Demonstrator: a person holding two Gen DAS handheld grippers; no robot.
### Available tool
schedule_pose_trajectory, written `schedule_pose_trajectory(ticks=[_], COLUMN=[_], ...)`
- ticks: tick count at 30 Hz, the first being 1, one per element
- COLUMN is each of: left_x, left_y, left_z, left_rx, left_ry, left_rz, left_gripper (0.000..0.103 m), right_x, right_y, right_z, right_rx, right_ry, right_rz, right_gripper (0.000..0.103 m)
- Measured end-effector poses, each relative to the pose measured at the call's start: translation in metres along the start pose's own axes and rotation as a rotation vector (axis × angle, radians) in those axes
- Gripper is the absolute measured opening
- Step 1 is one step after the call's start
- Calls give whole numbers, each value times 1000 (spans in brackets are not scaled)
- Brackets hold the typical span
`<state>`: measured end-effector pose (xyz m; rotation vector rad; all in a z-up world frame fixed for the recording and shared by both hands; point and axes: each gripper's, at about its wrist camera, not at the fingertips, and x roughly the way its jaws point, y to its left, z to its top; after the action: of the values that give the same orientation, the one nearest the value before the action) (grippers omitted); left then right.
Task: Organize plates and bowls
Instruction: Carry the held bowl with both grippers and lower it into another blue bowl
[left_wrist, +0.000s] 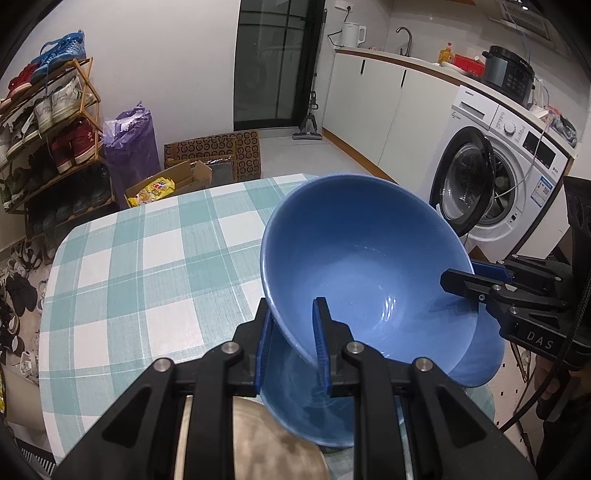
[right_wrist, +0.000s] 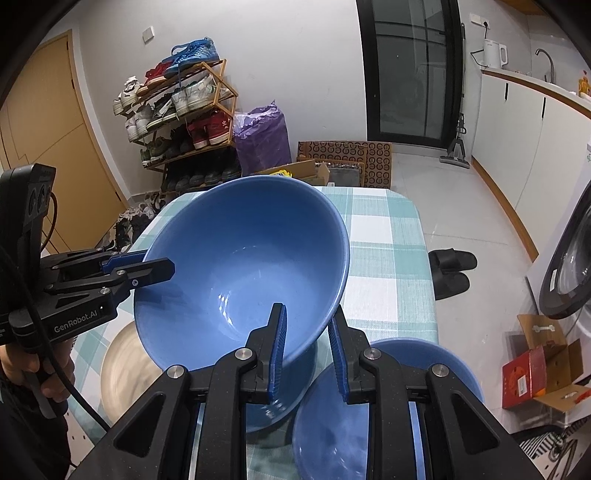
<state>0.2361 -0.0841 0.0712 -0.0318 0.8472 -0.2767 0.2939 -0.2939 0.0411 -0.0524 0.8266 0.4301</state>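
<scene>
Bowl being held by both grippers over table

Bowl (left_wrist: 365, 266) is hanging tilted above the checked table (left_wrist: 147, 258), mouth facing the cameras. Left gripper (left_wrist: 291, 343) is pinching the bowl's near-left rim, one finger inside, one outside. Right gripper (right_wrist: 308, 343) is straddling the opposite rim the same way, wall between its fingers, though contact there looks looser; judging it as gripping.

Going left to right on the table: tan plate (right_wrist: 125, 365) is lying flat, blurred, at the near-left edge. Next, a second blue bowl (left_wrist: 306, 413) is sitting just under the lifted one, so the lifted bowl is probably going into or coming off it; cannot tell which. Rightmost, a blue dish (right_wrist: 332, 424) is resting near the table's right edge, partly hidden by the right gripper.

Progress: looks mid-task. Blue pieces are clustering near each other but not yet nested; tan plate is sitting apart. Stacking remains.
</scene>
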Motion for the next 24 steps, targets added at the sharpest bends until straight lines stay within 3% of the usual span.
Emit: schedule_pose_trajectory(ticks=[24], left_x=[1], left_y=[5], left_z=[-31], left_rx=[-16], left_ry=[40], left_rz=[-11], left_gripper=[20], right_x=[-2], right_y=[16], right_z=[-32], right_rx=[-15], right_ry=[41], right_rz=[-5], right_gripper=[23])
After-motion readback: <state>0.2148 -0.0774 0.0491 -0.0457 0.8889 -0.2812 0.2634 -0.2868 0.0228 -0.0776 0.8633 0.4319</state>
